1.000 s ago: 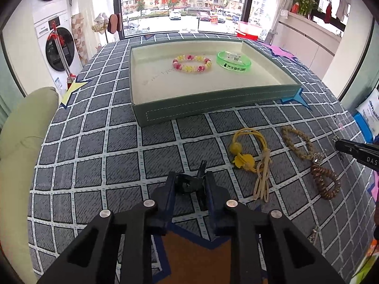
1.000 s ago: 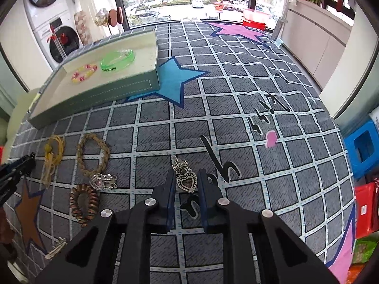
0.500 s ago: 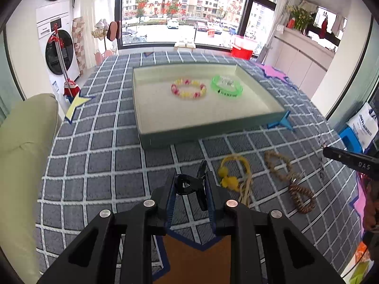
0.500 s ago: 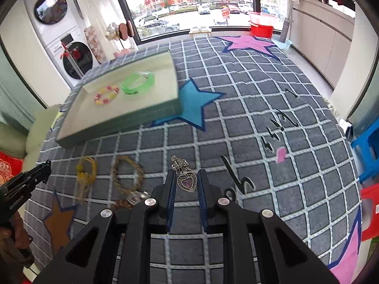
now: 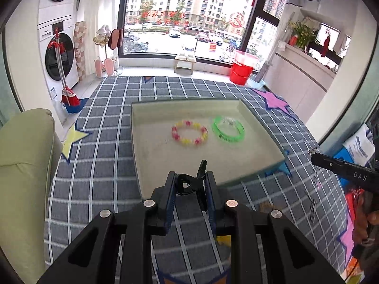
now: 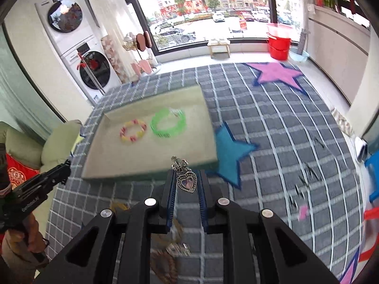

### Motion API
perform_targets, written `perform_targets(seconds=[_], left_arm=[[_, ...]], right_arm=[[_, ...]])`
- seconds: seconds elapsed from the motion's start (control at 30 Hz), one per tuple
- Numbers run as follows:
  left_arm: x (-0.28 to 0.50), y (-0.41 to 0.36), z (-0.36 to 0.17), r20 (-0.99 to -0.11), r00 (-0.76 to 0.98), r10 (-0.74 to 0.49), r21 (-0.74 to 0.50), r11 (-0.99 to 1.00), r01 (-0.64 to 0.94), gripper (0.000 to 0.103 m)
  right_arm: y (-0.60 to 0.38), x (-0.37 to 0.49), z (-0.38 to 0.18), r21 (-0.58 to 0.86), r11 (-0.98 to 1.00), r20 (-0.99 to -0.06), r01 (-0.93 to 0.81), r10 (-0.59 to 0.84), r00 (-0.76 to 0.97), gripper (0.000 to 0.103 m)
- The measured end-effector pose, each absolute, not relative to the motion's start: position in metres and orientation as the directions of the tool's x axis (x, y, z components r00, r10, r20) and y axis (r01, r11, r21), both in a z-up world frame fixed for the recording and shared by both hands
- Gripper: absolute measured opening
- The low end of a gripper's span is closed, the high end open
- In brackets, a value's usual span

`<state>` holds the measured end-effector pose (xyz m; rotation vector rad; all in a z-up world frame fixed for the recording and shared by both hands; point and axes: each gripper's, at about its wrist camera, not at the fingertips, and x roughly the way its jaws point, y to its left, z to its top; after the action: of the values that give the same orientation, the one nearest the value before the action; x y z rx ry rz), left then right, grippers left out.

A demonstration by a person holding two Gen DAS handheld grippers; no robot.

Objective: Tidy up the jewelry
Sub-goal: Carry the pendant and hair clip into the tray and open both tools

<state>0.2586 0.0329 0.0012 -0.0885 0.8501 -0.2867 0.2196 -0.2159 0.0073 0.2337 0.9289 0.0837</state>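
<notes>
My left gripper (image 5: 190, 184) is shut on a black hair clip (image 5: 191, 183), held above the near edge of the shallow green-sided tray (image 5: 151, 177). My right gripper (image 6: 186, 184) is shut on a silver heart pendant (image 6: 187, 182), held above the tray's near right corner (image 6: 151, 174). In the tray lie a pink-and-yellow bead bracelet (image 5: 189, 135), which also shows in the right wrist view (image 6: 133, 132), and a green bangle (image 5: 227, 131), seen again from the right wrist (image 6: 168, 122). The right gripper shows at the right edge of the left wrist view (image 5: 341, 169).
The tray sits on a grey checked cloth (image 5: 94, 165) with coloured stars. Bead bracelets and a yellow cord piece lie below the right gripper (image 6: 170, 246), blurred. A green cushion (image 5: 21, 165) lies at the left. The left gripper shows at the left (image 6: 35, 189).
Both grippers have risen and moved forward toward the tray, each still holding its item. The loose bracelets have dropped out of the left view.
</notes>
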Motion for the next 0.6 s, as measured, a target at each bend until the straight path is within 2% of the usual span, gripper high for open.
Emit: perform_targets(seconds=[0.3,0.6], left_arm=[[0.328,0.033,0.003,-0.736,0.641,-0.218,-0.152,0.976,0.158,0.038],[0.391,0.026,-0.017,-0.762,0.625,-0.168,-0.114,0.985,0.126,0.038]], right_arm=[[-0.195,0.296,0.009,0.247,0.969,-0.785,-0.014,0.208,0.583,0.020],[-0.194,0.359,-0.011,0.247,0.969,-0.788,0.023,0.187,0.587,0.020]])
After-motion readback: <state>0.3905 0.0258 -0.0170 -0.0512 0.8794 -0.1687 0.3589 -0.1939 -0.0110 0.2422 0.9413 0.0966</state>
